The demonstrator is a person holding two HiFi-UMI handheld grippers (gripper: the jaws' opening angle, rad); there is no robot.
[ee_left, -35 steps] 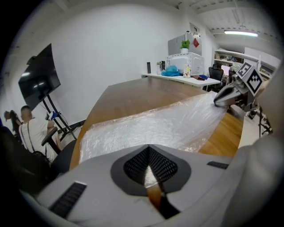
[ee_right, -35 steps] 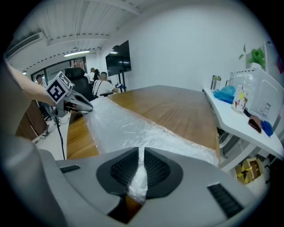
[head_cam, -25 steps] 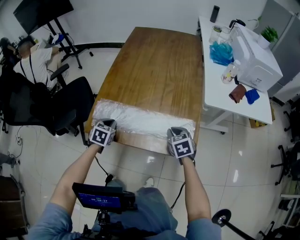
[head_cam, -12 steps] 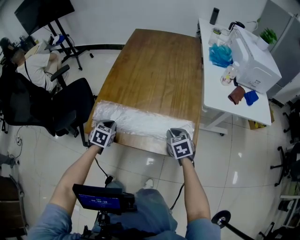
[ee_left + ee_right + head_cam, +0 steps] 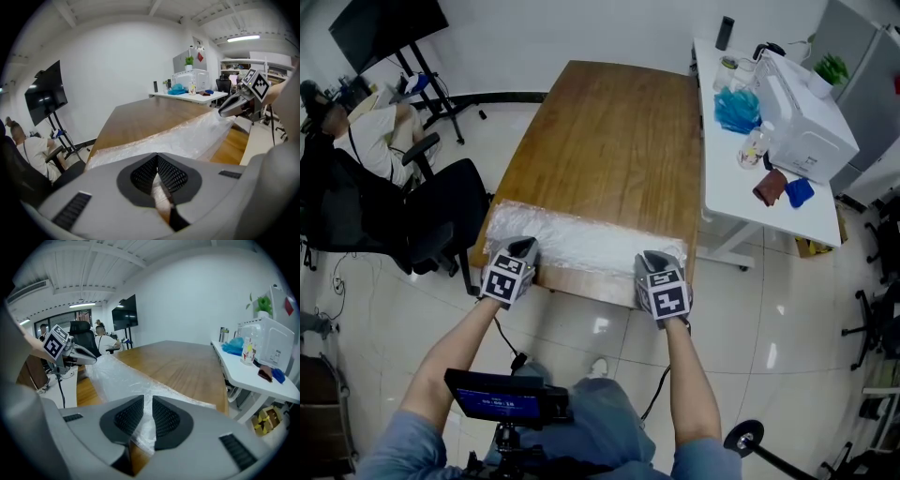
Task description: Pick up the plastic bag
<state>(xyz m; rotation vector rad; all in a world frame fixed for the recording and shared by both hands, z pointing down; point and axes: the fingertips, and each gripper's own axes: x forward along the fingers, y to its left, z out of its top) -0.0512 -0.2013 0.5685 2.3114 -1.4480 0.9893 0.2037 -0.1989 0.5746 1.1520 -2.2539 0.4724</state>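
Clamped the plastic bag (image 5: 586, 242) at the near edge of the table (image 5: 609, 131) in the left gripper (image 5: 525, 247) but just eased the right gripper (image 5: 652, 259) slightly apart around it, so risked dropping that corner.

We are standing in an office: we are seeing a long wooden table (image 5: 609, 131), a white desk (image 5: 727, 202), a swivel chair (image 5: 445, 211) and a screen on a stand (image 5: 384, 26).
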